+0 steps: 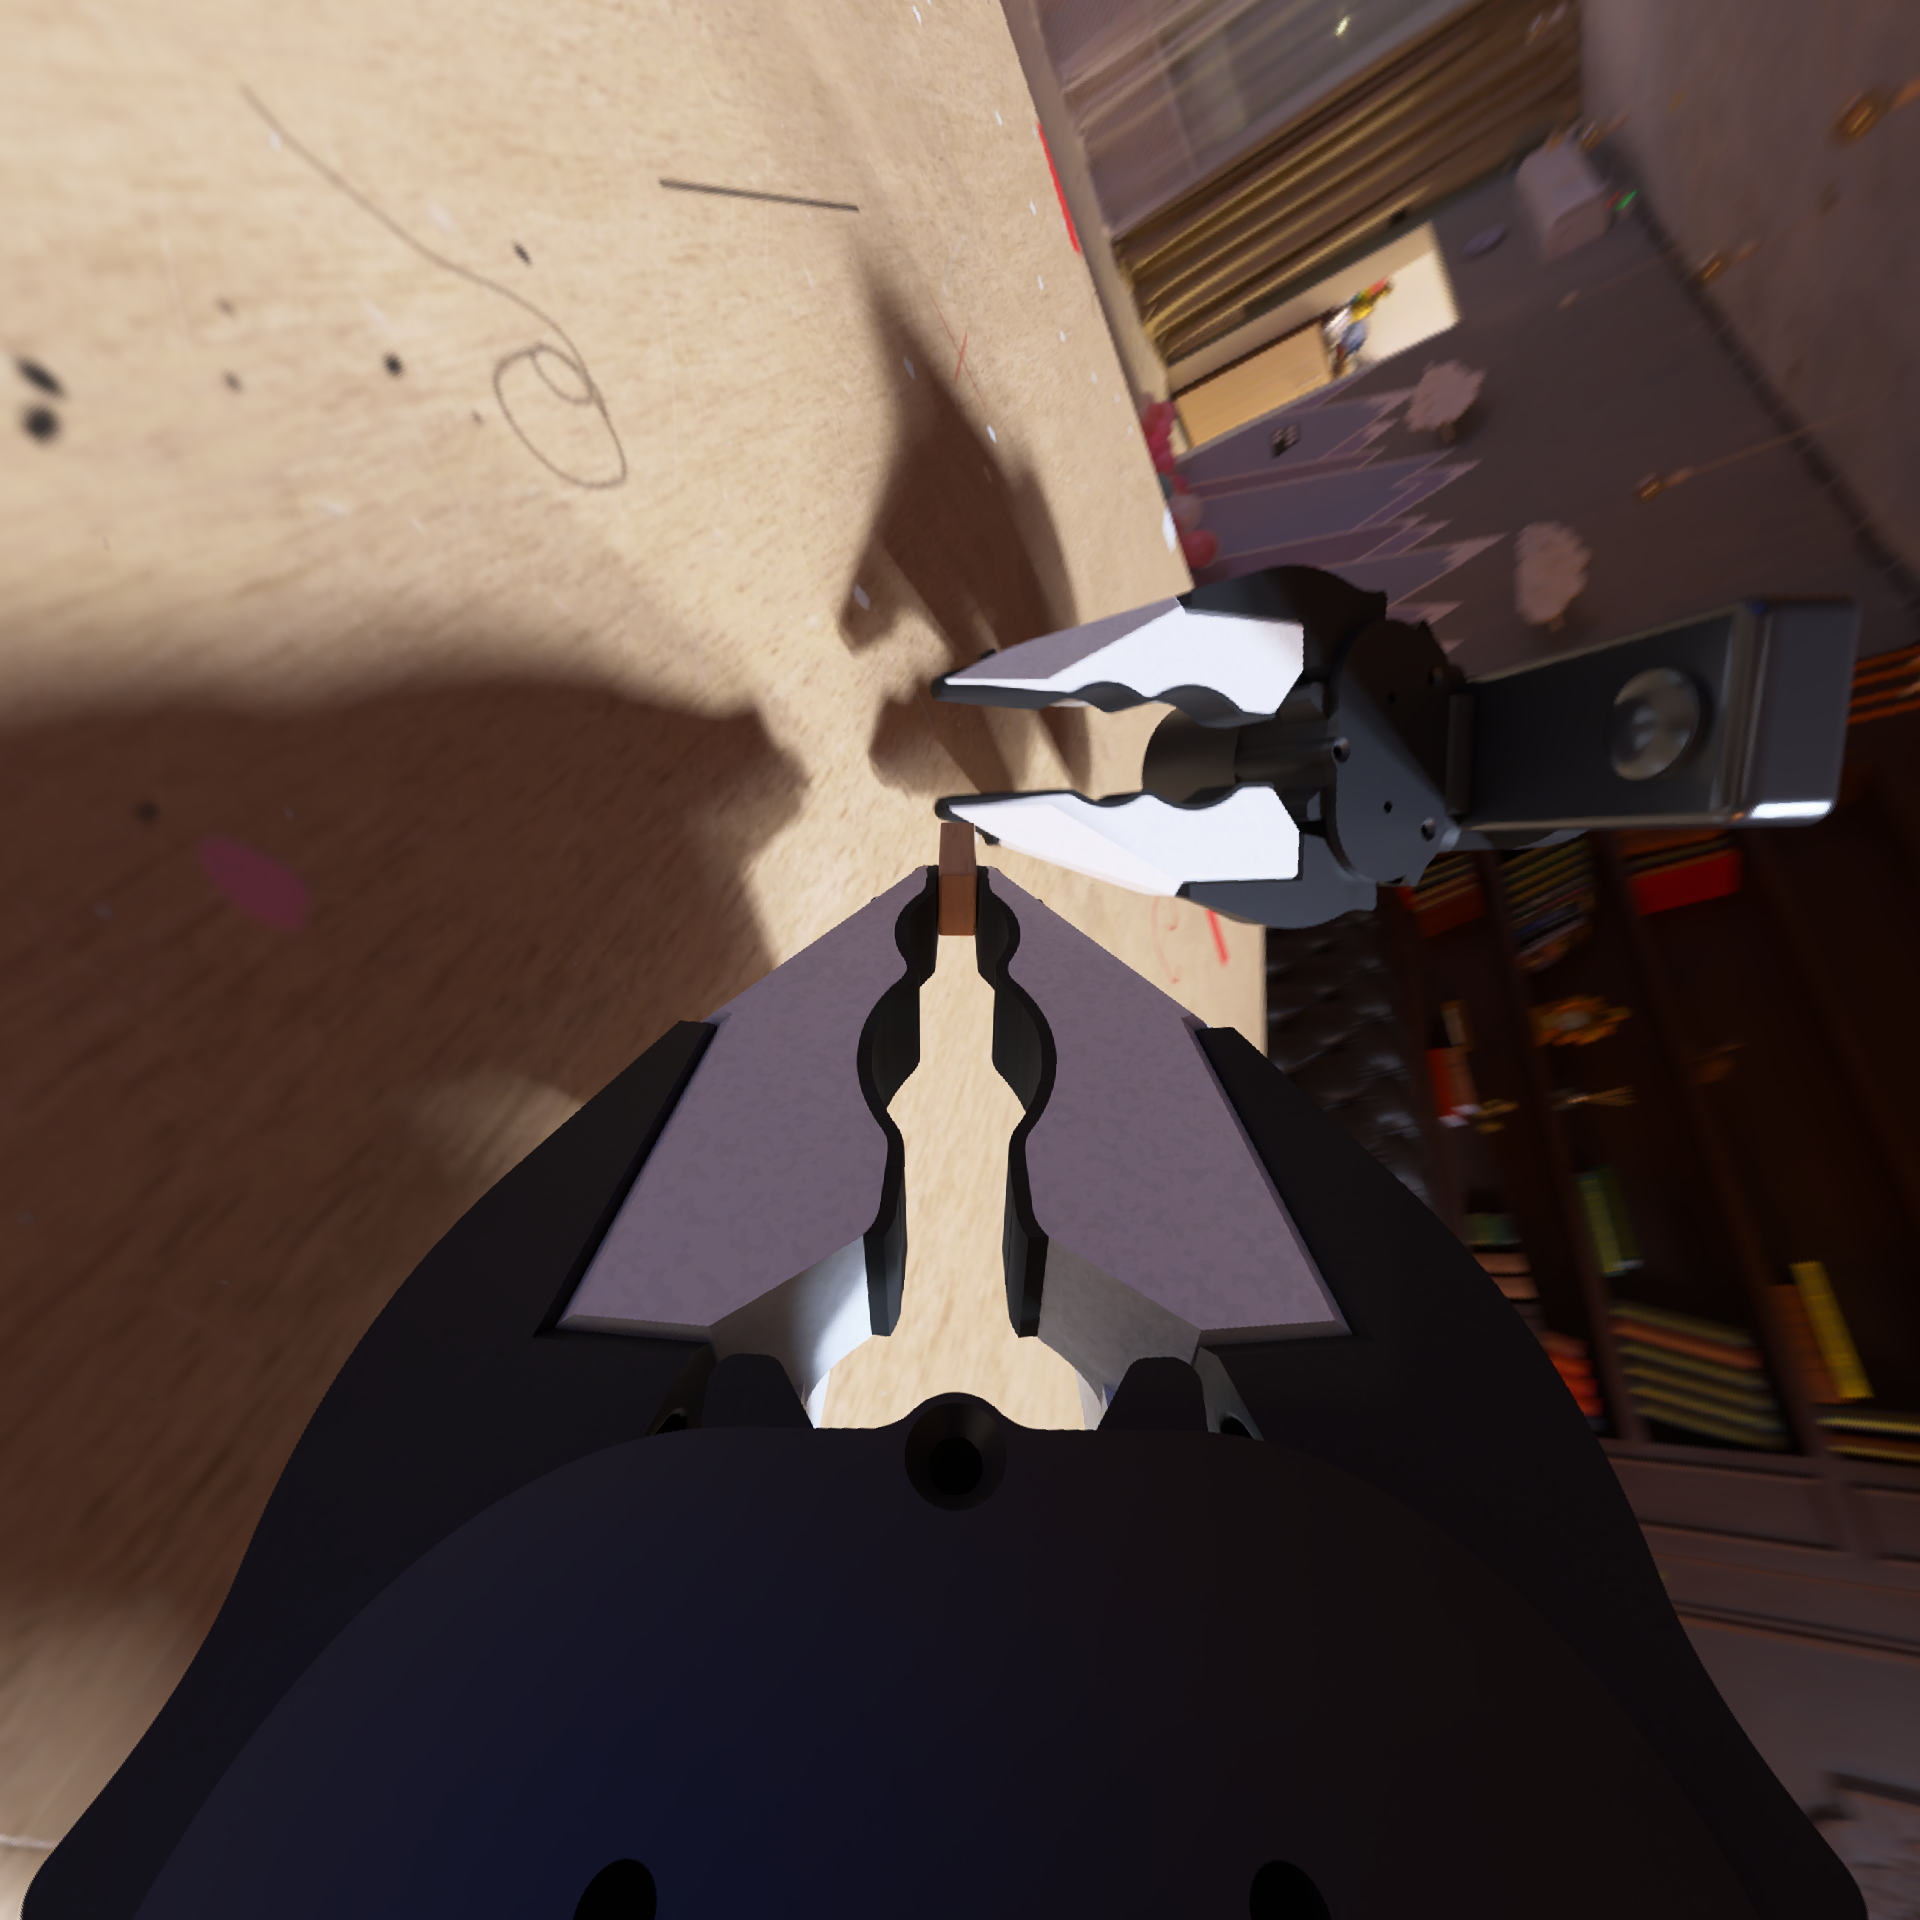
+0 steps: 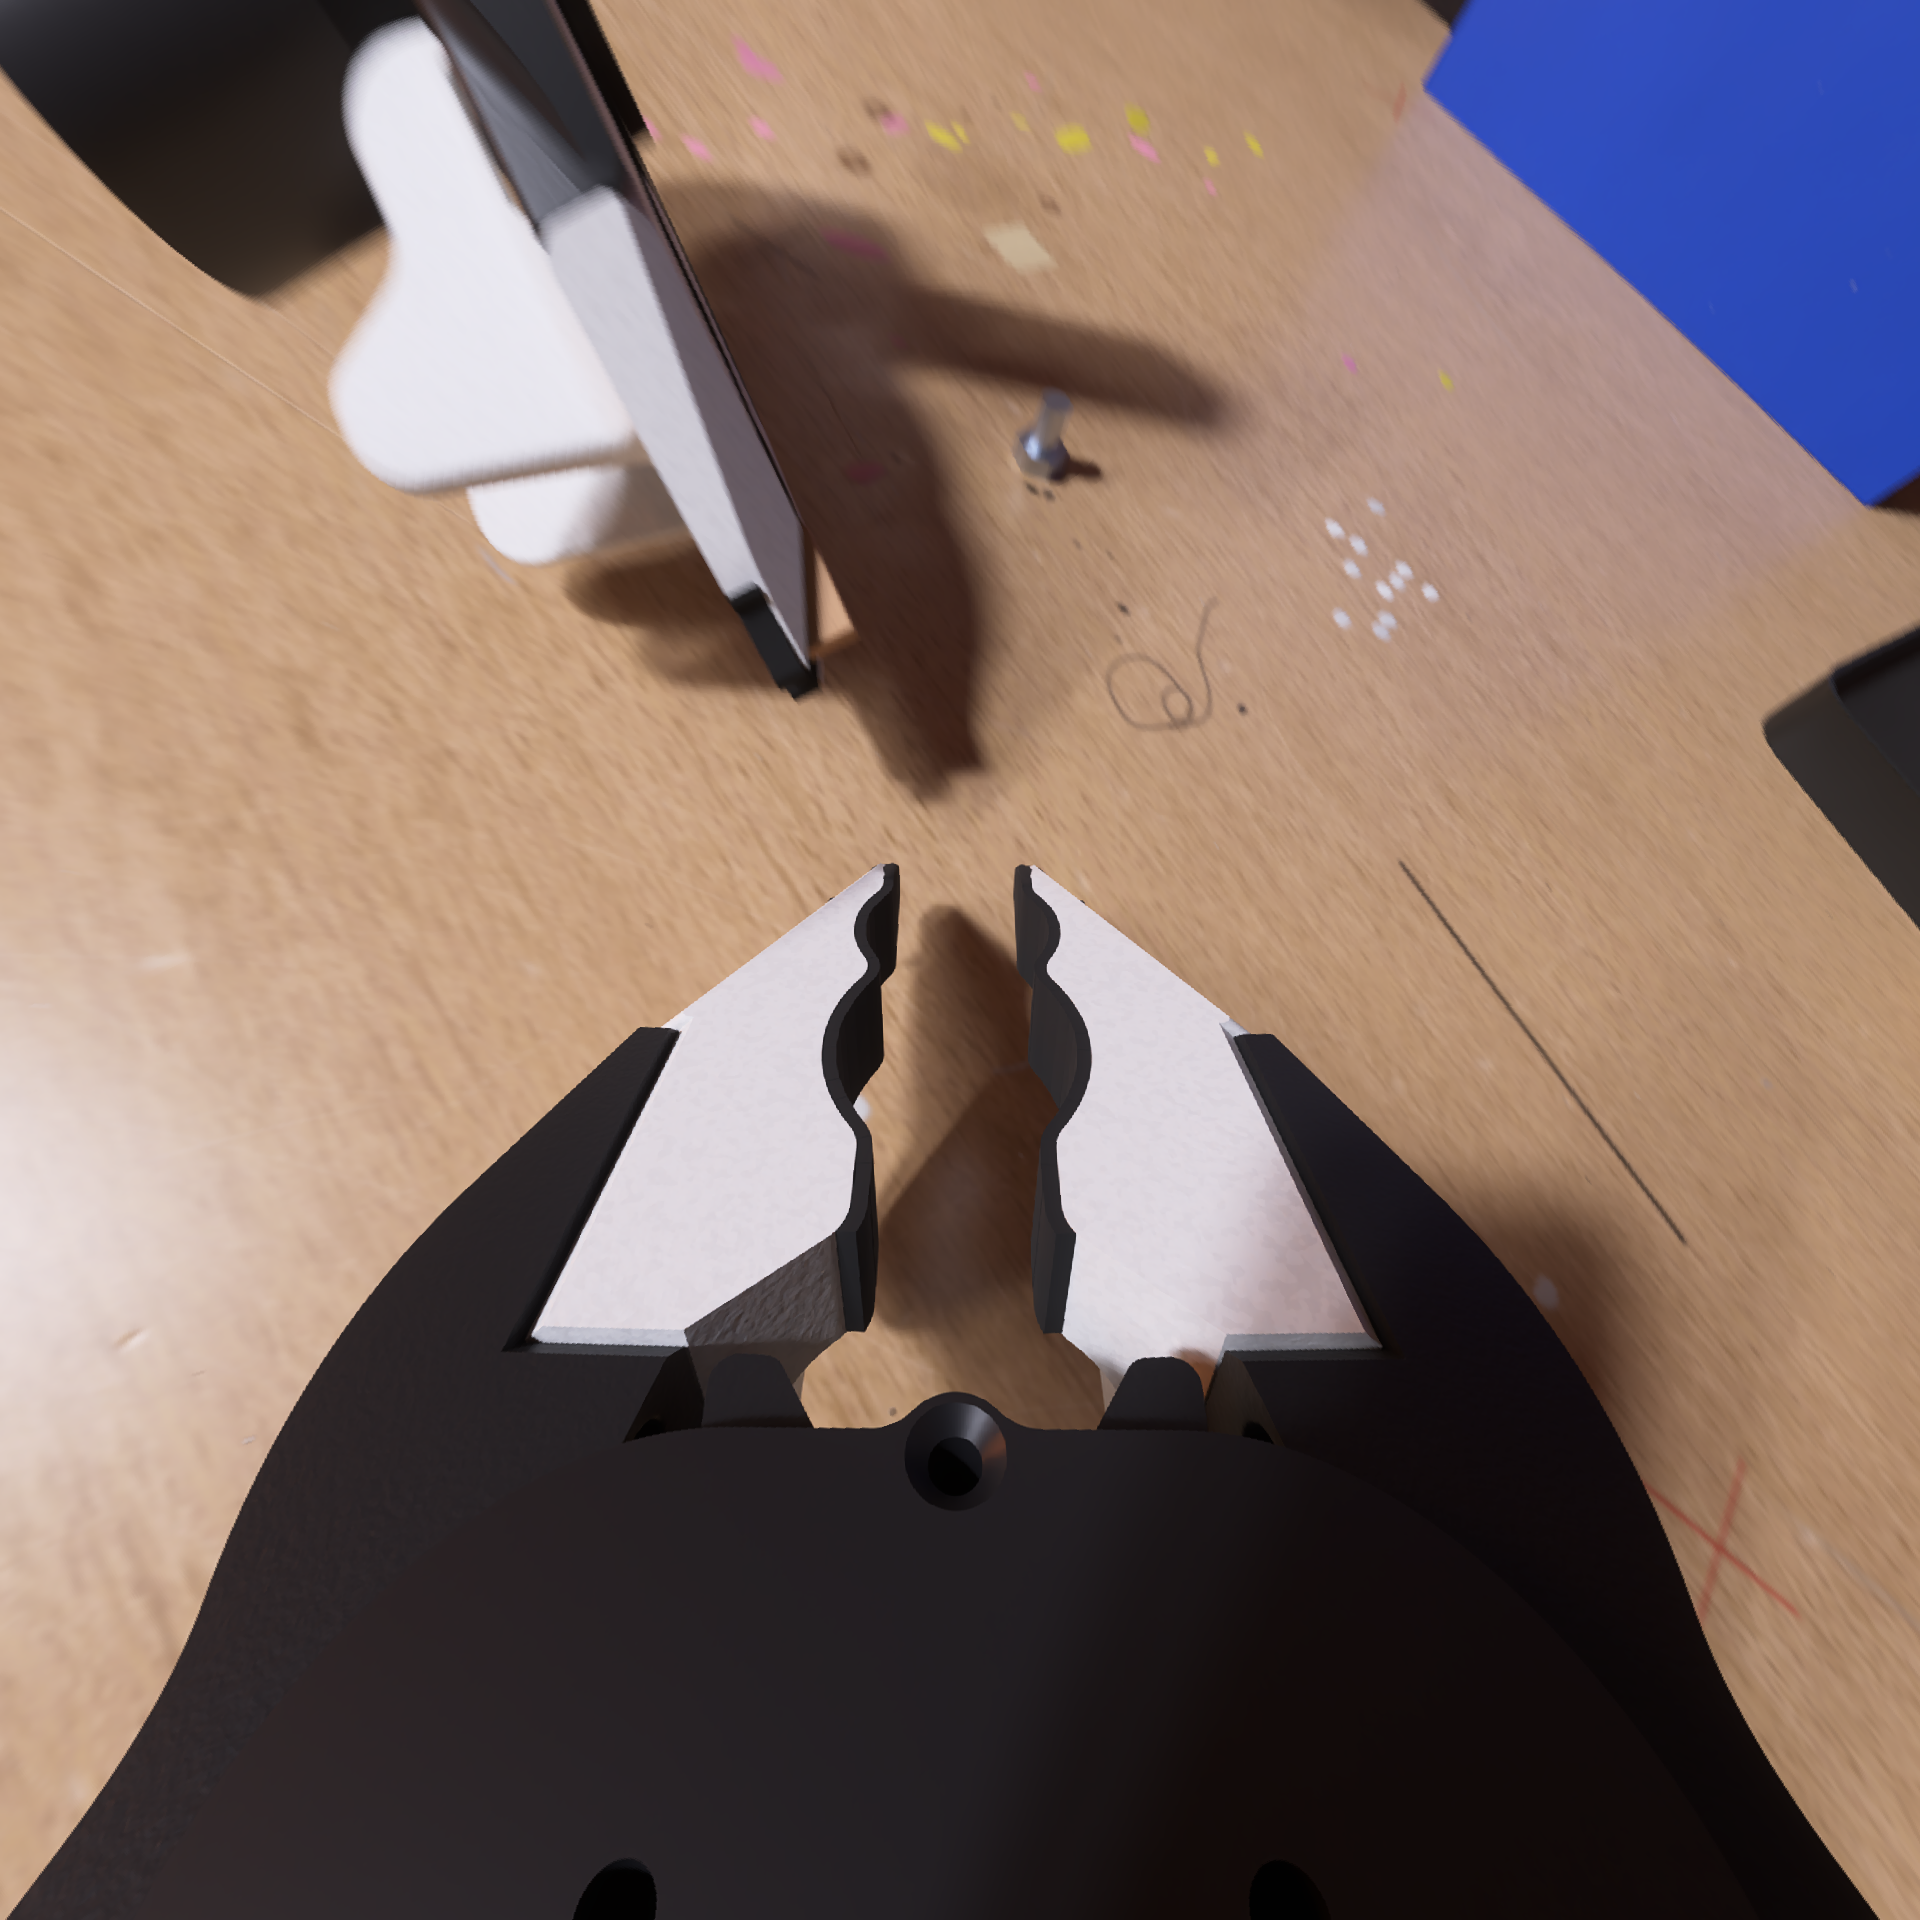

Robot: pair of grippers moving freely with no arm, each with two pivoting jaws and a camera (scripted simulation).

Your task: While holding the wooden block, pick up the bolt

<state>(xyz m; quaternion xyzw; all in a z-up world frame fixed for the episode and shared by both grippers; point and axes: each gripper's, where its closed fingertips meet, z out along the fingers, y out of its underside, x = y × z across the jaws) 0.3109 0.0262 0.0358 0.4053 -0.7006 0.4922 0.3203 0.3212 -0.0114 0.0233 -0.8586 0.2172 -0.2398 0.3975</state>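
My left gripper is shut on a small brown wooden block, held by the fingertips above the wooden table. In the right wrist view the left gripper reaches down at the upper left, with an edge of the block just showing at its tip. The silver bolt lies on the table beyond it, ahead of my right gripper and apart from it. My right gripper is open and empty above the table. It also shows in the left wrist view, close to the right of the block. The bolt is not in the left wrist view.
A blue panel lies at the far right of the table. A black object sits at the right edge. The table top carries paint specks, pen scribbles and a red cross. Shelves stand past the table edge.
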